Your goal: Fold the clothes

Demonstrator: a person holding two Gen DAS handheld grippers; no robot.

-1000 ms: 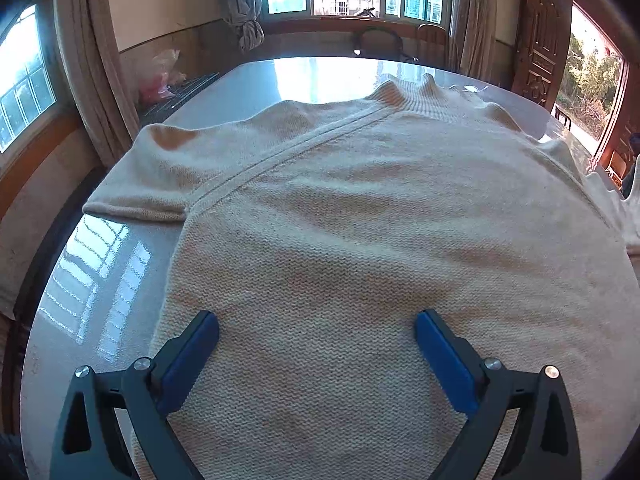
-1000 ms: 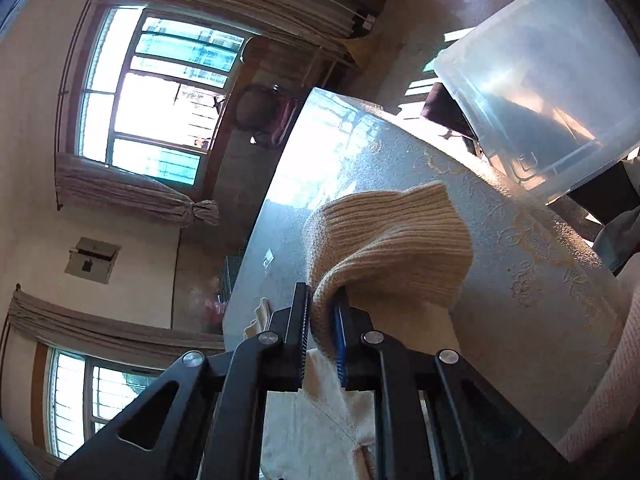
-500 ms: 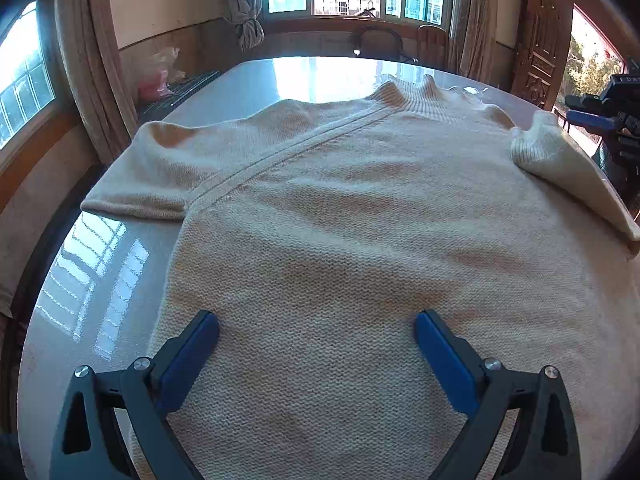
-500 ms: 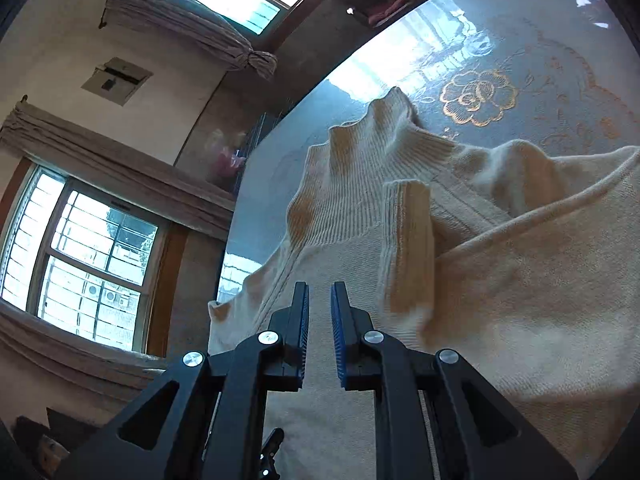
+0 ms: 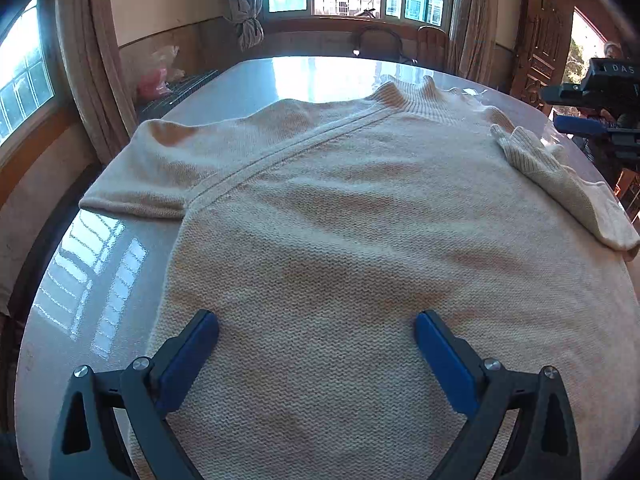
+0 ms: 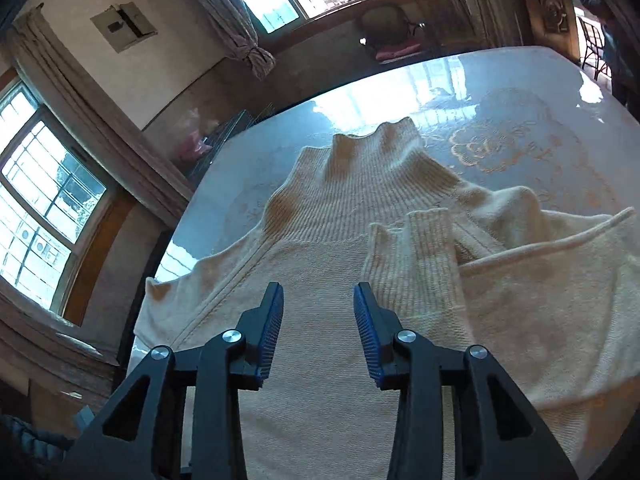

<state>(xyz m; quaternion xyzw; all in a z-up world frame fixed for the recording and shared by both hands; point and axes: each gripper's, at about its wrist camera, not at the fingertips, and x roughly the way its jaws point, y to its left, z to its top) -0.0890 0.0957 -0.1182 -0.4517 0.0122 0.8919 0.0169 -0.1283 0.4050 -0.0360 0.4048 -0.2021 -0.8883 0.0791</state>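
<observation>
A cream knitted sweater (image 5: 340, 216) lies flat on the glossy table (image 5: 100, 280), collar at the far end. Its right sleeve (image 5: 560, 176) is folded in over the body, with the ribbed cuff (image 6: 420, 256) near the collar (image 6: 372, 168). The left sleeve (image 5: 156, 172) is folded short at the left. My left gripper (image 5: 316, 328) is open and empty, hovering over the sweater's lower part. My right gripper (image 6: 318, 308) is open and empty above the sweater's body (image 6: 320, 400), just left of the cuff. It also shows in the left wrist view (image 5: 596, 120) at the right edge.
The table (image 6: 520, 92) has a gold floral pattern beyond the collar. Chairs (image 5: 380, 44) stand at the far end below the windows. A pink bag (image 5: 156, 76) sits on a ledge at the left. A wooden door (image 5: 548, 52) is at the right.
My right gripper carried the sleeve cuff over the sweater's body, let it go and opened. The sleeve now lies folded in. My left gripper has not moved.
</observation>
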